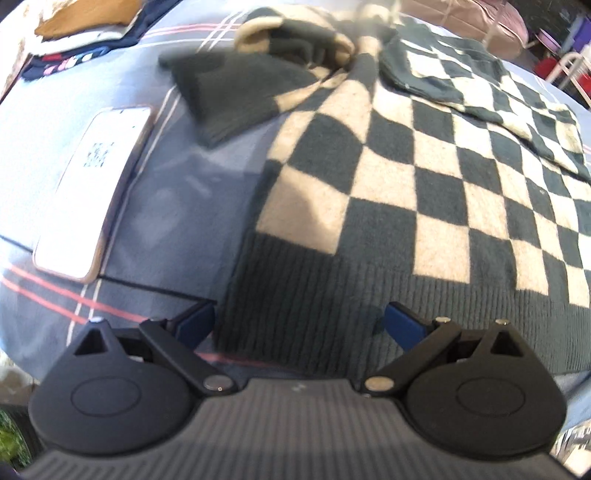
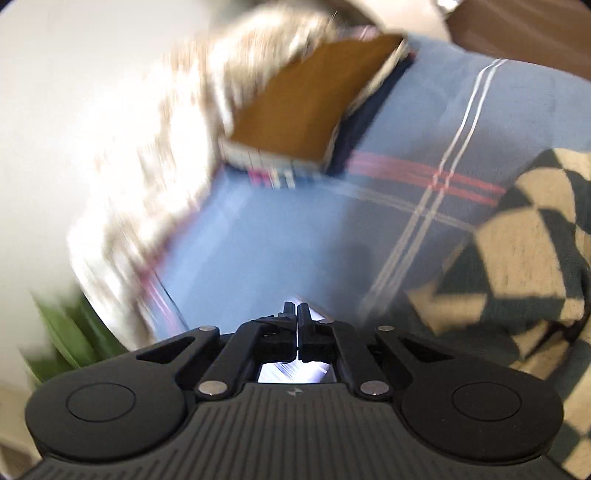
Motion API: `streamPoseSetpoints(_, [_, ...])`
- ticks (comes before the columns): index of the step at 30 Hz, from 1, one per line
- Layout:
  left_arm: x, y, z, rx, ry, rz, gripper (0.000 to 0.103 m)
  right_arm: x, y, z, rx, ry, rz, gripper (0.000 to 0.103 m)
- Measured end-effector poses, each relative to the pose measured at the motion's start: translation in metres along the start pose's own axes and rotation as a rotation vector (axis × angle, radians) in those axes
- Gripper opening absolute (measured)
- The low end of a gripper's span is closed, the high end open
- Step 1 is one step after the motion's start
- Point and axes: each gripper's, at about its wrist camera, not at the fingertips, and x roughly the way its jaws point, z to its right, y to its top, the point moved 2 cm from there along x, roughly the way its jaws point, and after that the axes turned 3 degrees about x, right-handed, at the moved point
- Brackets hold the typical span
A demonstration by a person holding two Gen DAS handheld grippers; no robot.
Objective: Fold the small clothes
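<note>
A dark green and cream checkered sweater (image 1: 424, 177) lies spread on a blue plaid blanket (image 1: 192, 192). Its left sleeve (image 1: 236, 88) is bent across the blanket at the back, the right sleeve (image 1: 487, 81) is folded over the body. My left gripper (image 1: 299, 325) is open, its blue-padded fingers (image 1: 404, 326) standing either side of the ribbed hem's left corner, just above it. My right gripper (image 2: 297, 310) is shut and empty above the blanket (image 2: 295, 229); the sweater's edge (image 2: 517, 251) is at its right. The right wrist view is motion-blurred.
A phone (image 1: 92, 192) with a lit white screen lies on the blanket left of the sweater. A stack of folded clothes with a brown top (image 1: 92, 18) sits at the back left; it also shows in the right wrist view (image 2: 306, 103). A green plant (image 2: 70, 339) is beyond the blanket's edge.
</note>
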Motion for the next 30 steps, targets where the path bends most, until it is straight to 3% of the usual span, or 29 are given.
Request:
streamPoseSetpoints(3, [-0.001, 0.003, 0.008, 0.026, -0.01, 0.009, 0.1, -0.052, 0.03, 0.012, 0.138, 0.055, 0.187, 0.002])
streamPoseSetpoints(5, [0.0, 0.004, 0.012, 0.039, -0.019, 0.01, 0.1, -0.088, 0.041, 0.016, 0.079, -0.014, 0.269, 0.002])
streamPoseSetpoints(6, [0.0, 0.005, 0.013, 0.044, -0.023, 0.011, 0.1, -0.099, 0.044, 0.018, 0.007, -0.104, 0.267, 0.007])
streamPoseSetpoints(8, [0.001, 0.005, 0.015, 0.048, -0.024, 0.007, 0.1, -0.098, 0.04, 0.019, -0.14, -0.226, 0.182, 0.024])
streamPoseSetpoints(12, [0.003, 0.007, 0.017, 0.068, -0.02, -0.003, 0.1, -0.053, 0.004, 0.002, -0.371, -0.183, 0.002, 0.066])
streamPoseSetpoints(14, [0.004, 0.007, 0.015, 0.066, -0.017, -0.003, 0.1, -0.021, -0.013, -0.014, -0.551, -0.165, -0.107, 0.071])
streamPoseSetpoints(17, [0.002, 0.004, 0.009, 0.031, -0.013, 0.007, 0.1, 0.013, -0.026, -0.041, -0.918, -0.136, -0.297, 0.076])
streamPoseSetpoints(21, [0.002, -0.001, -0.001, -0.035, -0.013, 0.005, 0.1, 0.042, -0.027, -0.056, -1.378, -0.123, -0.498, 0.102])
streamPoseSetpoints(25, [0.002, -0.003, -0.009, -0.076, -0.017, 0.012, 0.1, 0.073, -0.038, -0.065, -1.477, -0.007, -0.783, 0.1])
streamPoseSetpoints(28, [0.001, -0.003, -0.015, -0.096, -0.012, 0.022, 0.1, 0.093, -0.061, -0.061, -1.565, -0.028, -0.871, 0.09])
streamPoseSetpoints(29, [0.001, -0.003, -0.017, -0.101, -0.012, 0.024, 0.1, 0.101, -0.067, -0.057, -1.598, -0.068, -0.902, 0.069])
streamPoseSetpoints(30, [0.001, -0.003, -0.018, -0.105, -0.014, 0.025, 0.1, 0.106, -0.072, -0.052, -1.62, -0.102, -0.935, 0.03])
